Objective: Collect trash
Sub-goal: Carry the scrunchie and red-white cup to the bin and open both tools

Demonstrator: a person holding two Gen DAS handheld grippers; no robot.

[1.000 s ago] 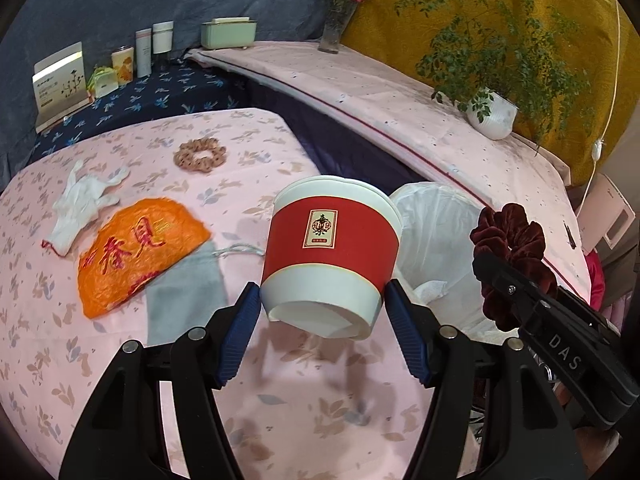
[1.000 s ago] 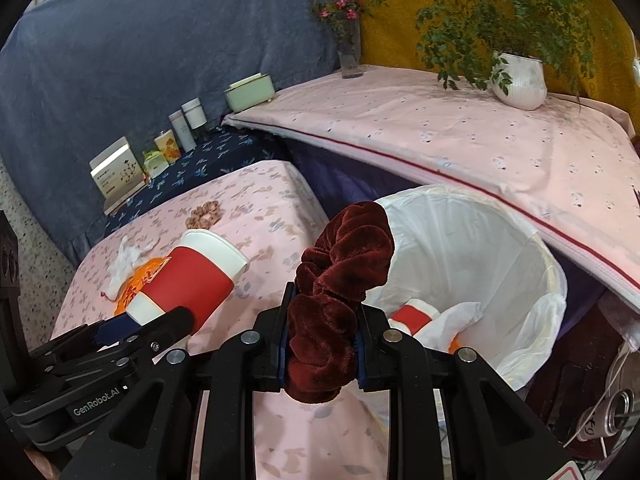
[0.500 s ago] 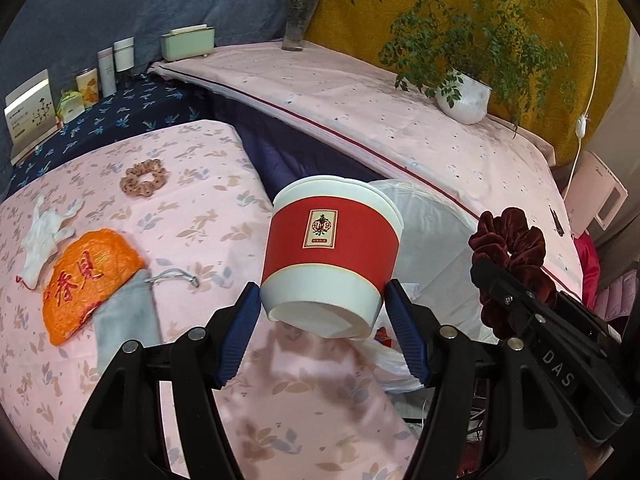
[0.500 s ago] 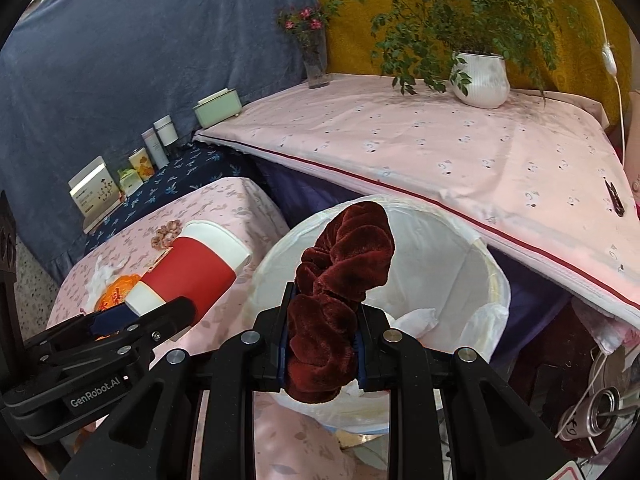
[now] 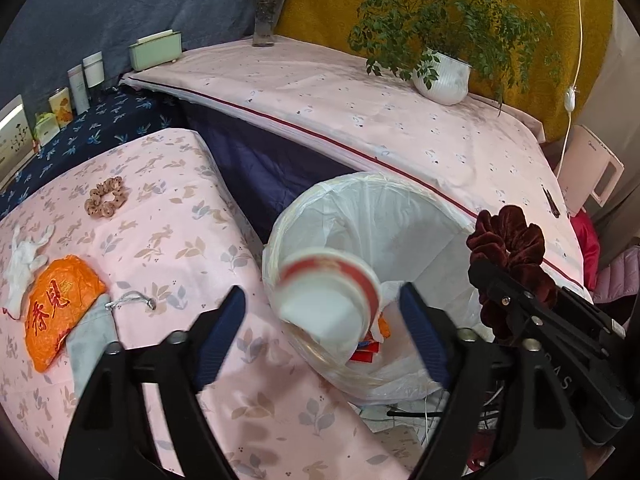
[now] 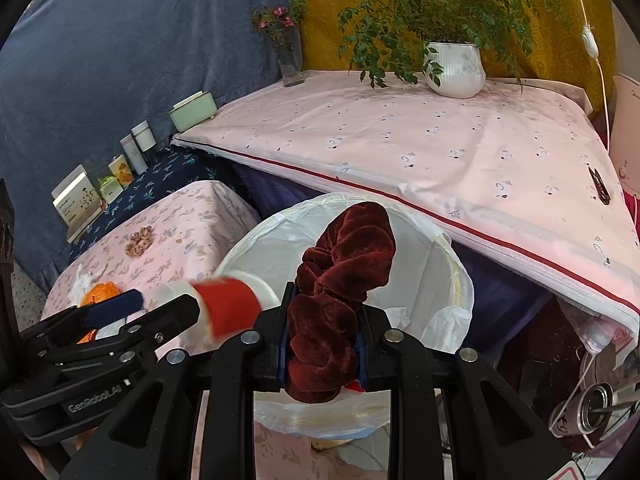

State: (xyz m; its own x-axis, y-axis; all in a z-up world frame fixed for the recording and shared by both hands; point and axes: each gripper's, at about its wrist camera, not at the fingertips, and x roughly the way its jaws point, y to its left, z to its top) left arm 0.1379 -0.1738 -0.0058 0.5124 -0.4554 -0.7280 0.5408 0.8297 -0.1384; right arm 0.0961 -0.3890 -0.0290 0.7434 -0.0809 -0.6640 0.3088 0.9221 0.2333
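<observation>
Released, blurred cup (image 5: pixel 328 300) tilts base-first — over bin (image 5: pixel 400 200).

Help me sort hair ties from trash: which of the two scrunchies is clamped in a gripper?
The dark red velvet scrunchie, pinched in the right gripper; the tan scrunchie lies loose on the pink cloth.

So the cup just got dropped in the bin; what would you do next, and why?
Probably swing the left hand-held gripper, open now its jaws have just parted off the blurred, falling cup, back to the orange wrapper on the pink cloth, litter not yet in the bin.
</observation>
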